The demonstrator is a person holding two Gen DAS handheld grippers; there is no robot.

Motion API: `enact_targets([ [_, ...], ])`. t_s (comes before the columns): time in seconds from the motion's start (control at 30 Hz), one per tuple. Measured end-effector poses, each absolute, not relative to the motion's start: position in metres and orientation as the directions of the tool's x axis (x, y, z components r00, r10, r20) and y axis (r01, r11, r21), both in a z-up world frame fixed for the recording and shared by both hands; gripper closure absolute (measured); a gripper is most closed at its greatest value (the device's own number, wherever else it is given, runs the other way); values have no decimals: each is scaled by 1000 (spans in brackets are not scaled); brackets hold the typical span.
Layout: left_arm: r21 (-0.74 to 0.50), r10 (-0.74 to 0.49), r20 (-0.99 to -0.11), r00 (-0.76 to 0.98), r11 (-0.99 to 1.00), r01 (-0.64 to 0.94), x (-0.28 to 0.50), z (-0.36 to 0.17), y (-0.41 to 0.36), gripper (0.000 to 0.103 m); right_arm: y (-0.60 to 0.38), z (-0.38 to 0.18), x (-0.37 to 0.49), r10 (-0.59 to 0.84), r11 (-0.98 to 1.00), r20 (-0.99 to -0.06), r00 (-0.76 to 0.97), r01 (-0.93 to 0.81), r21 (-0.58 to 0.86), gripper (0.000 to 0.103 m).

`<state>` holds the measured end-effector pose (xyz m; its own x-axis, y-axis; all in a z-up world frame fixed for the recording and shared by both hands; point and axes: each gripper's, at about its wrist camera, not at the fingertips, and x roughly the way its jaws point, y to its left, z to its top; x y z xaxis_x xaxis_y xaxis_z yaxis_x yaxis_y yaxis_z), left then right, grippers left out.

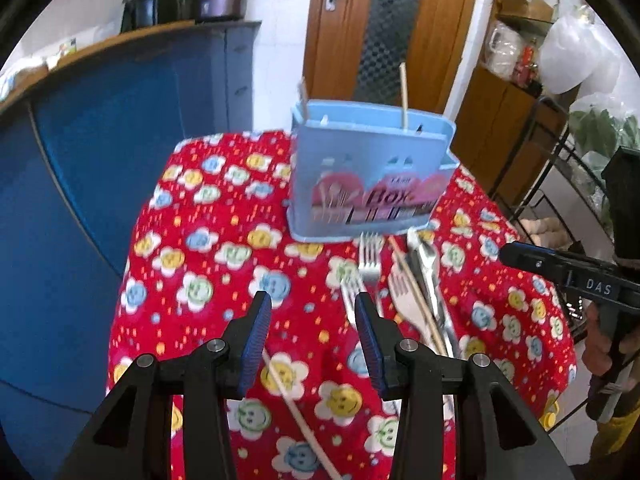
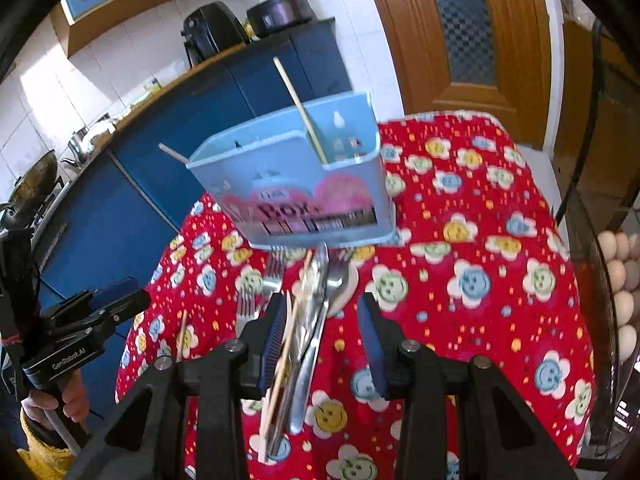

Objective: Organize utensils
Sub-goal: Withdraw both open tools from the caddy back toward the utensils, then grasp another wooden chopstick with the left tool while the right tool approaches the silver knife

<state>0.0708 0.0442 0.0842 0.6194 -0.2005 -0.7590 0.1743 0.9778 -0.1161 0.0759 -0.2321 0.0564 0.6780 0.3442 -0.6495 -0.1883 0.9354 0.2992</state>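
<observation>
While both pairs of jaws stand released and hold nothing, shown poised over a table draped in a red cloth printed with smiling flowers. Light-blue plastic utensil box upright at the far side of the cloth, two pale wooden chopsticks already standing in it. Loose bundle of metal forks, a spoon and a flat wooden utensil lying on the cloth just in front of the box, long axes running roughly from the box toward the cameras. Right gripper nearer: bundle passing up between its spread blue-ribbed pads, closer to the left-hand pad; contact not determinable. Left gripper offset to the side, bundle just to the right of its jaws, so probably the right gripper's pick. Seen in the left wrist view alone: a single pale chopstick lying apart on the near cloth, under and ahead of the left jaws, angled diagonally. Seen in the right wrist view alone: the box interior and its divider.
</observation>
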Motion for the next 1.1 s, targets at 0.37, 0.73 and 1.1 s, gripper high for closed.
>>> enact_targets([
  [0.37,-116,-162,-825,541,986,117,69,49,56,58,-238,29,79,348,934,-712,610,-155,323,63],
  [0.73,-150,-177,-882,437,984,96,72,13,56,59,-235,12,87,372,926,-748,550,-160,343,63],
  [1.1,-172,-201,-877,437,980,103,79,1,54,93,-220,9,109,400,915,-755,519,-180,361,63],
])
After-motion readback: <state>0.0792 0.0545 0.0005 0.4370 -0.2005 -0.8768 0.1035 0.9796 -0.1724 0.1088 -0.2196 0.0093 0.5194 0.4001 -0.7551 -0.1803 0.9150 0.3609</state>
